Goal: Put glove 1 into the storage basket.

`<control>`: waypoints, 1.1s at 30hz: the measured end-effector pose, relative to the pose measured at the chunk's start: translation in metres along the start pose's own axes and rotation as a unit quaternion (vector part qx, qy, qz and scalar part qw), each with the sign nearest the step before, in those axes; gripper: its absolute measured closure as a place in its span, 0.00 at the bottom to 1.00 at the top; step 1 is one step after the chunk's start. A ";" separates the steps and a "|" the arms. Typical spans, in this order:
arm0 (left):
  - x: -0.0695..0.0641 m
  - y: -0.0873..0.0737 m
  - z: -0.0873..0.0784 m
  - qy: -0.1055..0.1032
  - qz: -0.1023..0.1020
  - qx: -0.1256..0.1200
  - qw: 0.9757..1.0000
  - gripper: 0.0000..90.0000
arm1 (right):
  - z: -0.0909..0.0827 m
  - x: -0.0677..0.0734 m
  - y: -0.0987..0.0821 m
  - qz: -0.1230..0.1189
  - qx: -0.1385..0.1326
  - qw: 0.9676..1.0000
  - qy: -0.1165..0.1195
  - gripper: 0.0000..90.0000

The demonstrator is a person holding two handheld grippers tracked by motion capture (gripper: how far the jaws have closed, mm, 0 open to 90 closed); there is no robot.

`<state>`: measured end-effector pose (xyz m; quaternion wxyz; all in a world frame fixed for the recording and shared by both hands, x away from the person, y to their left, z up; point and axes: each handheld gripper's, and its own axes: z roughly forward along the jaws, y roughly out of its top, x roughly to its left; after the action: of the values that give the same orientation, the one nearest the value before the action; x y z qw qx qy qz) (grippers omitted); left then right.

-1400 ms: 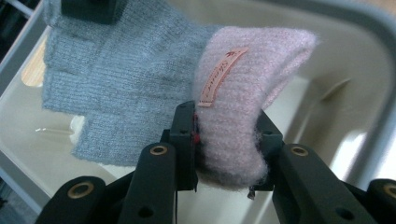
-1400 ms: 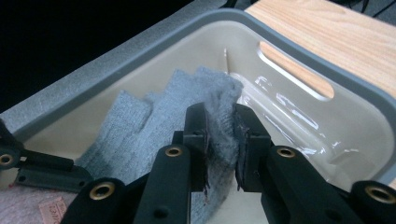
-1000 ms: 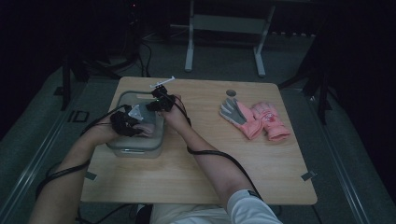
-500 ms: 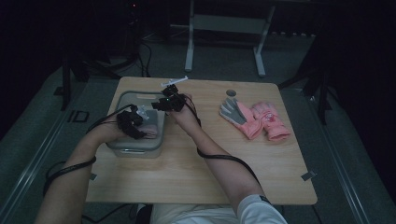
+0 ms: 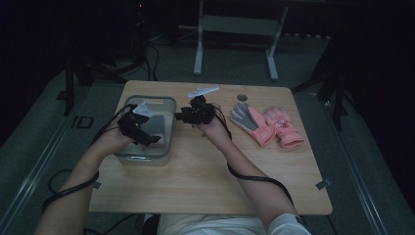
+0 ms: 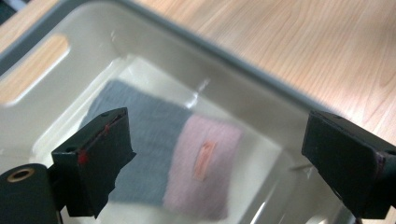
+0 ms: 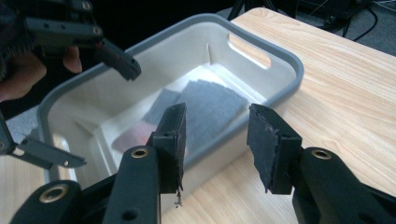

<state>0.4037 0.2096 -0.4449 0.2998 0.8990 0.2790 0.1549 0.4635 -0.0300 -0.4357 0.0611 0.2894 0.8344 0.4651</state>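
Since the earlier frame, the right gripper (image 5: 182,116) has been drawn out of the bin (image 5: 169,104) toward the bench (image 5: 205,181); its jaws are open and empty. The left gripper (image 6: 219,163) has just been opened over the glove (image 6: 161,158), now lying flat inside the bin. Next, the left gripper should be lifted straight up, so the glove is not caught.

One wooden table (image 5: 195,186). One grey-rimmed plastic bin (image 5: 169,105) at its left. One grey and pink glove (image 6: 177,154) lying inside the bin. Two pink and grey gloves (image 5: 269,125) at the right. One small grey round object (image 5: 242,97) at the far edge. Two handheld grippers: left gripper (image 5: 142,133), right gripper (image 5: 188,116).
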 end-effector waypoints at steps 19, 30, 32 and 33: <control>-0.059 0.042 0.015 -0.064 0.021 -0.070 0.995 0.09 | -0.058 -0.018 -0.037 -0.032 0.000 0.999 -0.014 0.69; -0.089 0.057 0.030 -0.091 0.050 -0.073 0.992 0.09 | -0.080 -0.031 -0.062 -0.039 0.007 0.999 -0.031 0.73; -0.090 0.057 0.030 -0.092 0.049 -0.074 0.992 0.09 | -0.082 -0.033 -0.064 -0.037 0.006 0.999 -0.034 0.73; -0.093 0.058 0.032 -0.097 0.044 -0.083 0.991 0.09 | -0.084 -0.035 -0.065 -0.037 0.006 0.999 -0.035 0.74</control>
<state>0.3676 0.1006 -0.4438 0.3918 0.8933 0.1949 0.1025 0.4332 -0.1375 -0.4473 0.1058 0.2753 0.8448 0.4466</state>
